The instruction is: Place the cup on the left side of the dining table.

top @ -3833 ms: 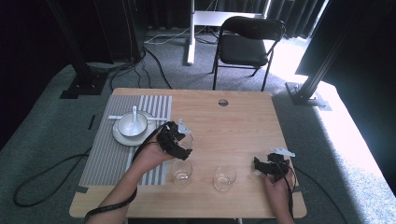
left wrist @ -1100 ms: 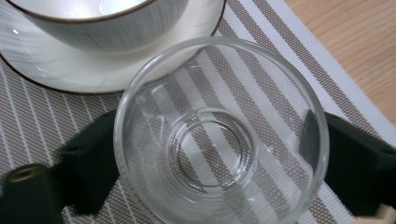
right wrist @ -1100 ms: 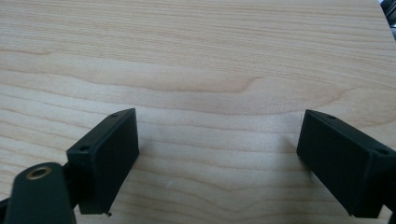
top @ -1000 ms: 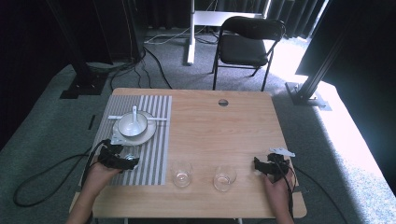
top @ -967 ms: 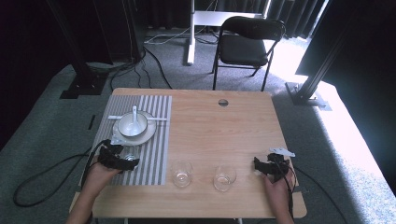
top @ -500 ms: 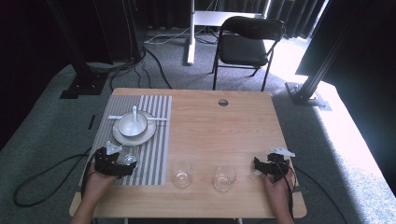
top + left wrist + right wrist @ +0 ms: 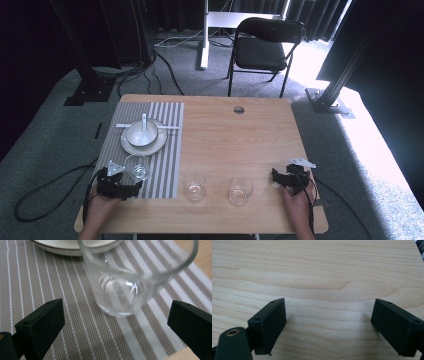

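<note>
Clear glass (image 7: 125,285), rim cropped, stands between left hand-held gripper (image 7: 117,322) jaws.

The clear drinking glass (image 7: 138,169) stands upright and empty on the striped placemat (image 7: 165,150), near the mat's front left part and just in front of the white plate (image 7: 131,146). In the left gripper view the glass (image 7: 125,282) shows a thick, rounded base resting flat on the mat's brown and white stripes, its thin wall free on both sides, with the plate's rim (image 7: 62,247) close behind it
</note>
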